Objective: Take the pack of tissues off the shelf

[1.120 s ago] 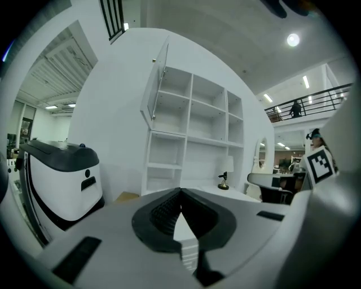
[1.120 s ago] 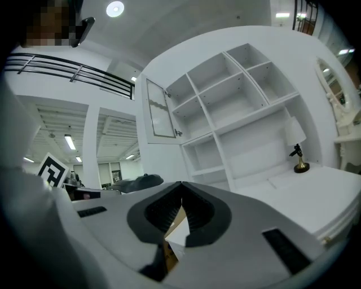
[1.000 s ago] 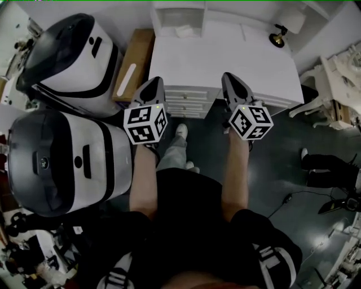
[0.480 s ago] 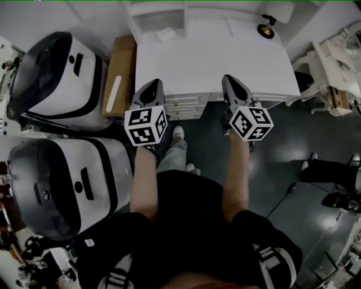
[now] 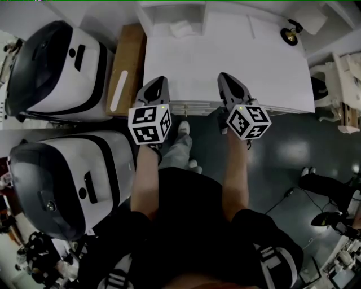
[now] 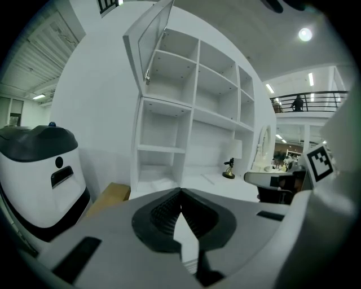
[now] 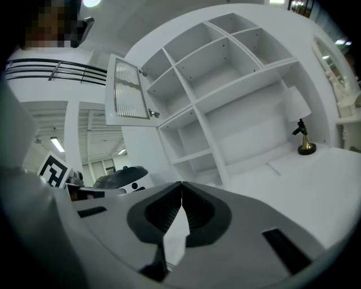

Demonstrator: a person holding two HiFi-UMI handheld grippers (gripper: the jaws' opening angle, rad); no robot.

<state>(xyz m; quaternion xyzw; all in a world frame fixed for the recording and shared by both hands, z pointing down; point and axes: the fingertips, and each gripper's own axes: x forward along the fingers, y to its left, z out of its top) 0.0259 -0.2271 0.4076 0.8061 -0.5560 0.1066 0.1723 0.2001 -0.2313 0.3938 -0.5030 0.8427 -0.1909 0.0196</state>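
Observation:
The pack of tissues (image 5: pixel 181 28) is a small white bundle lying in the bottom left compartment of the white shelf unit (image 5: pixel 169 11), at the back of the white desk (image 5: pixel 225 56). In the left gripper view the pack of tissues (image 6: pixel 158 183) shows faintly in that same compartment, far ahead of the jaws. My left gripper (image 5: pixel 159 82) is shut and holds nothing, its tip over the desk's front edge. My right gripper (image 5: pixel 224 78) is beside it, also shut and empty. In each gripper view the jaws meet at the tip: left gripper (image 6: pixel 181 191), right gripper (image 7: pixel 181 183).
Two large white-and-black machines (image 5: pixel 56 68) (image 5: pixel 62 180) stand at the left, with a brown cardboard box (image 5: pixel 127 68) between them and the desk. A small dark-and-gold figurine (image 5: pixel 290 35) stands at the desk's back right. An upper shelf door (image 6: pixel 152 45) hangs open. A white chair (image 5: pixel 338 73) is at the right.
Both grippers have moved forward from in front of the drawers to over the desk's front edge. The desk and shelf look nearer. Both jaws stayed shut.

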